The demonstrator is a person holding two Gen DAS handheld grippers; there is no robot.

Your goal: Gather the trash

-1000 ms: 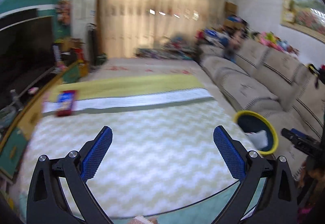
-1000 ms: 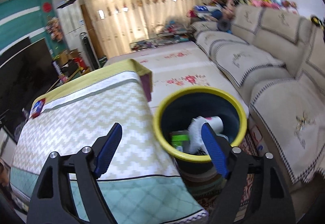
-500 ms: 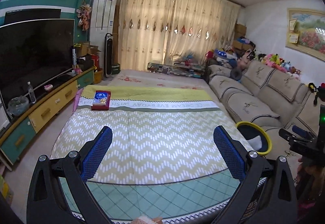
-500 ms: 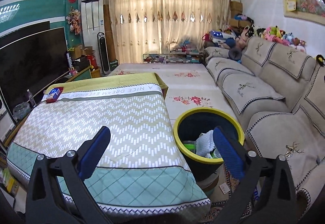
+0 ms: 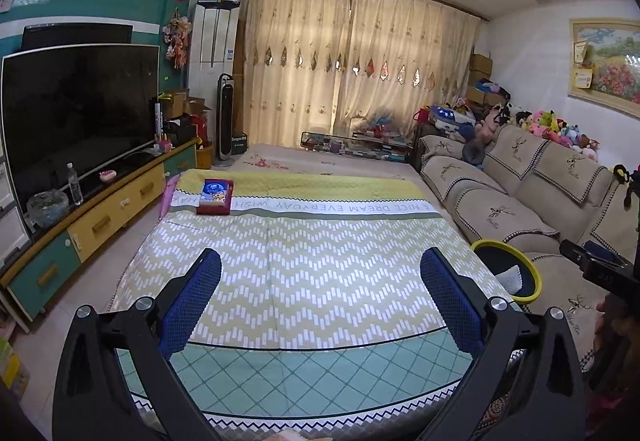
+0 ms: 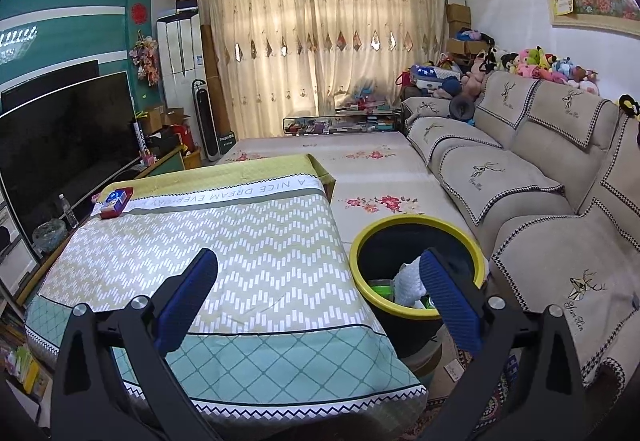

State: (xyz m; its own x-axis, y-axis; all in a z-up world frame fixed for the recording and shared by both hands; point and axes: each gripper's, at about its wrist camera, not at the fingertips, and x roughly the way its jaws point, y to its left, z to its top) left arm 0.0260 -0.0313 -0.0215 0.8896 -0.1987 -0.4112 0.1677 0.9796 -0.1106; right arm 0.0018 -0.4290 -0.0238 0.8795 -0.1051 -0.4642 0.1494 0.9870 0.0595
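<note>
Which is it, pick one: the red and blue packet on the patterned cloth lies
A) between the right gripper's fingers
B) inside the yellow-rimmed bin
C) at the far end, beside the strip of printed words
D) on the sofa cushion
C: the packet lies flat at the far end of the cloth, overlapping the lettered strip, well apart from the bin and both open grippers.

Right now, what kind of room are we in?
Most likely a home living room: a long sofa lined with plush toys, a big television on a low cabinet, and a cloth-covered table.
</note>
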